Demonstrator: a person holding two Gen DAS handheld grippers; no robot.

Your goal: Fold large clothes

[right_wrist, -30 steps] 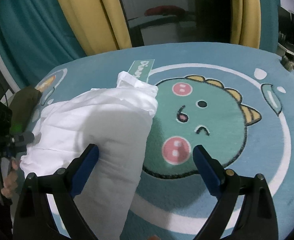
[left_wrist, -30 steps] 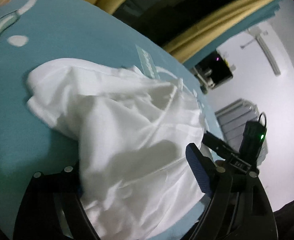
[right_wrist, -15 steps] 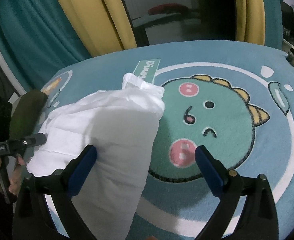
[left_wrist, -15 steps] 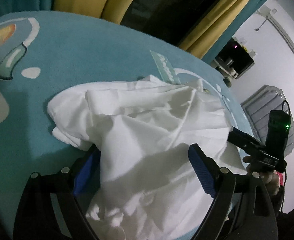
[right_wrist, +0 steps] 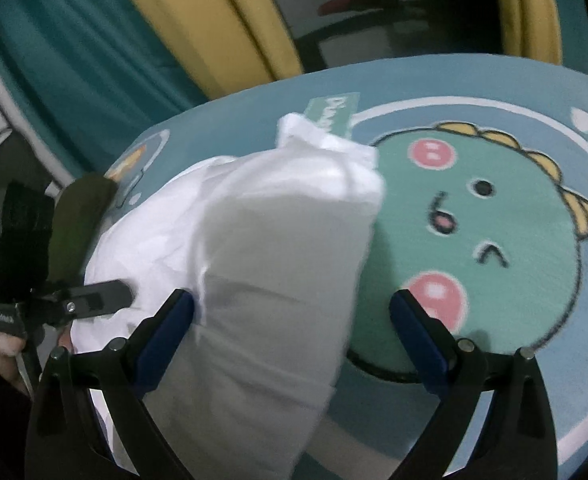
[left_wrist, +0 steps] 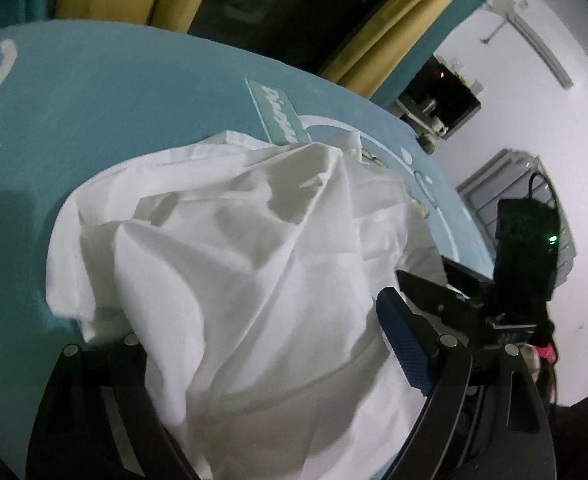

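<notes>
Since half a second ago, we see our white garment (left_wrist: 253, 280) bunch higher and nearer both cameras. Largest, the blue dinosaur rug (right_wrist: 494, 240) spreads beneath; the garment lies on it toward nine o'clock of the dinosaur's face. Our left tongs (left_wrist: 253, 344) are spread wide, cloth draped between the fingers, one hidden. Our right tongs (right_wrist: 289, 316) stand released too, the garment mounded between them.
</notes>
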